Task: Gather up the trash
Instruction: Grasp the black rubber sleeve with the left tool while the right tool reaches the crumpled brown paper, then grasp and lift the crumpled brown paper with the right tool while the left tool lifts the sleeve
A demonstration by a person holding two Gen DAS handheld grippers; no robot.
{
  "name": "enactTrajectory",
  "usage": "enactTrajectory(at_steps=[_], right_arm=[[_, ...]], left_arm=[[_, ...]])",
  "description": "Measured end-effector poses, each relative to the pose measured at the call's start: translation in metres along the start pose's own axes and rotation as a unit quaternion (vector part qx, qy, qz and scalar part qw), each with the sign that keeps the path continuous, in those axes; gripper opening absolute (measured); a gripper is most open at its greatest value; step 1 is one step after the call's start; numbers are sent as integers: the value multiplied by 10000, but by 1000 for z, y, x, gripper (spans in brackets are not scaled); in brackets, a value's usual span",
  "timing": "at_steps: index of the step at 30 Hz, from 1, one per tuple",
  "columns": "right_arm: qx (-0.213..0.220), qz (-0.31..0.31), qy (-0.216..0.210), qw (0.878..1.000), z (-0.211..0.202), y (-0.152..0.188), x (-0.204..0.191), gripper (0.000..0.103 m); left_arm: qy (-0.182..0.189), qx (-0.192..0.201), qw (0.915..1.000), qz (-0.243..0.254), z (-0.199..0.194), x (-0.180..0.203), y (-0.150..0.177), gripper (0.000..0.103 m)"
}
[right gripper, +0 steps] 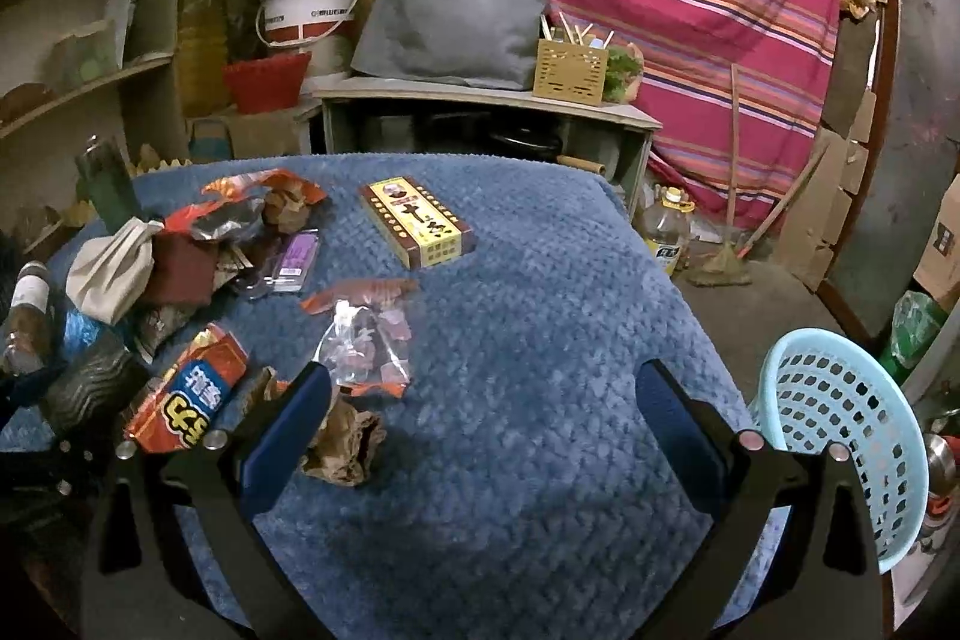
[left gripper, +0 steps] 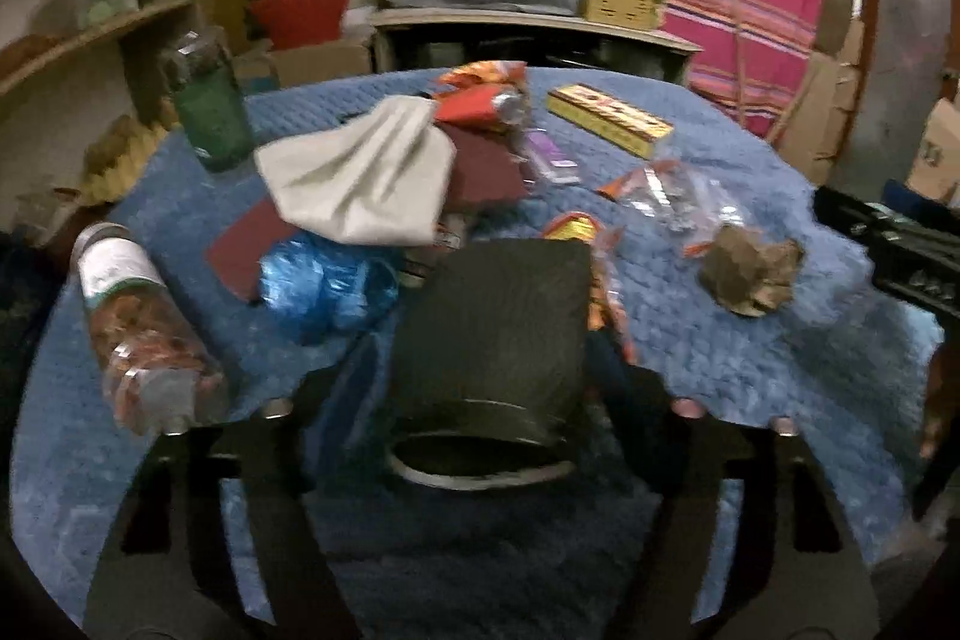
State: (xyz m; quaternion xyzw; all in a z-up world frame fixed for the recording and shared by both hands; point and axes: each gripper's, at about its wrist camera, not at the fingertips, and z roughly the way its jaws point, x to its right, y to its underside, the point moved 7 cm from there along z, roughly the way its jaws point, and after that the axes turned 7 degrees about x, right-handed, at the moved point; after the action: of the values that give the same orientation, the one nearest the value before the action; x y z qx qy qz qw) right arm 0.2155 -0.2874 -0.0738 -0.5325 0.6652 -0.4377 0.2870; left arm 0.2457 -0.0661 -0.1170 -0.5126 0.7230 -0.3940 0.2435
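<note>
- Fingers of the left gripper [left gripper: 486, 400] flank a dark cup [left gripper: 492, 340] lying on its side, mouth toward the camera; whether the pads press it I cannot tell.
- Cup looks light and thin-walled, apt to crush: best held across the body, not the rim.
- Right gripper [right gripper: 480, 412] is spread wide and empty above the blue cloth [right gripper: 540, 460], a crumpled brown paper [right gripper: 345, 445] just beside its left finger.
- Further out: snack wrappers, a yellow box [right gripper: 417, 223], and the pale blue basket [right gripper: 840, 424] off the table's right edge.
</note>
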Motion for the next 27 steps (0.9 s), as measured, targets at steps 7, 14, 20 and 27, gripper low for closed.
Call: enactTrajectory(at_steps=[7, 14, 20, 27], right_arm=[[-18, 31, -26, 10000, 1, 1, -2, 99], [-53, -21, -264, 9996, 2, 6, -25, 99], [-104, -88, -472, 9988, 1, 10, -50, 99], [-479, -298, -405, 9976, 22, 25, -69, 99]], left_arm=[[-245, 181, 9995, 54, -11, -5, -4, 65], [-623, 524, 9966, -147, -42, -30, -18, 66], [-956, 659, 9924, -396, -57, -57, -25, 66], [-1100, 717, 9900, -523, -65, -74, -25, 66]])
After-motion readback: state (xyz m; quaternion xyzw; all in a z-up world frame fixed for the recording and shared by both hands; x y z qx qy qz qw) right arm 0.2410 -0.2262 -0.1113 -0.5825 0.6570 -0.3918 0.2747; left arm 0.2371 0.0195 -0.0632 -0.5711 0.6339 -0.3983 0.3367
